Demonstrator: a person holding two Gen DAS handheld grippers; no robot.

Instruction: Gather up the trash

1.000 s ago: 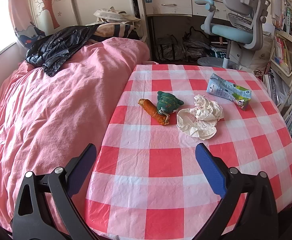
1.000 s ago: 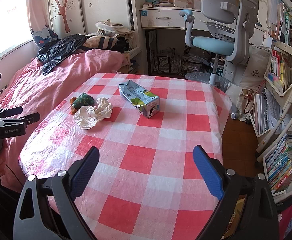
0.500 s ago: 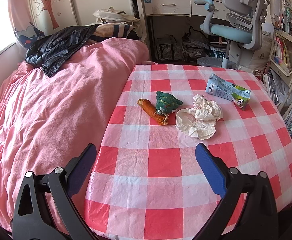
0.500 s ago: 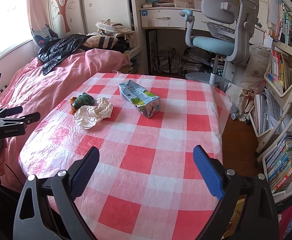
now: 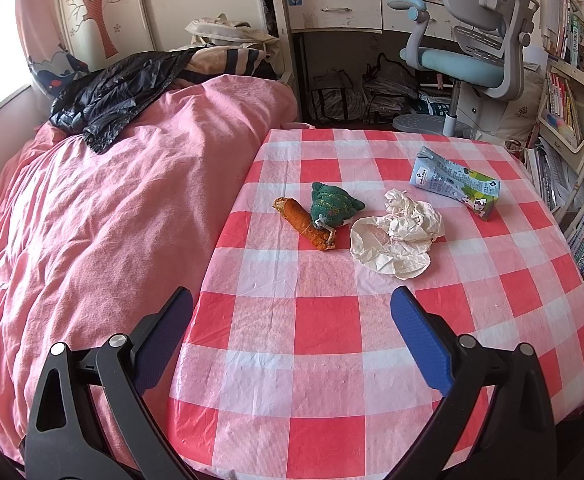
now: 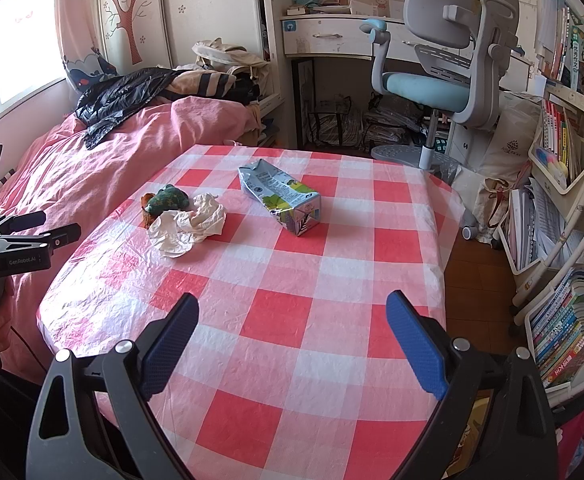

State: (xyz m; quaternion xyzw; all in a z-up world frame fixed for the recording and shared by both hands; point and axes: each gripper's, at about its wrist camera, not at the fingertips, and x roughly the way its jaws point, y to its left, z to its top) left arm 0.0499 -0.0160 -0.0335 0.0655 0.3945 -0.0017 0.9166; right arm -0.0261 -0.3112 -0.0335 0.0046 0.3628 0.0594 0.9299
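On the red-and-white checked table point(image 5: 324, 320) point(image 6: 284, 320) lie a crumpled white paper point(image 5: 398, 236) point(image 6: 190, 226), a squashed blue drink carton point(image 5: 454, 182) point(image 6: 280, 196), a green knitted lump point(image 5: 330, 204) point(image 6: 168, 200) and an orange sausage-shaped scrap point(image 5: 304, 224) point(image 6: 146, 210). My left gripper point(image 5: 292, 332) hangs open over the table's near left edge, short of the trash. Over the near edge my right gripper point(image 6: 292, 340) is open too, nothing between its blue pads. The left gripper's body point(image 6: 16, 244) shows at the left in the right wrist view, held by a hand.
A bed with a pink duvet point(image 5: 92, 220) borders the table's left side, a black jacket point(image 5: 108, 96) on it. Behind the table stand a desk point(image 5: 332, 12) and a grey-blue swivel chair point(image 5: 472, 56). Bookshelves point(image 6: 564, 240) line the right wall.
Both grippers stay open; the left view has shifted very slightly, nothing on the table has moved.
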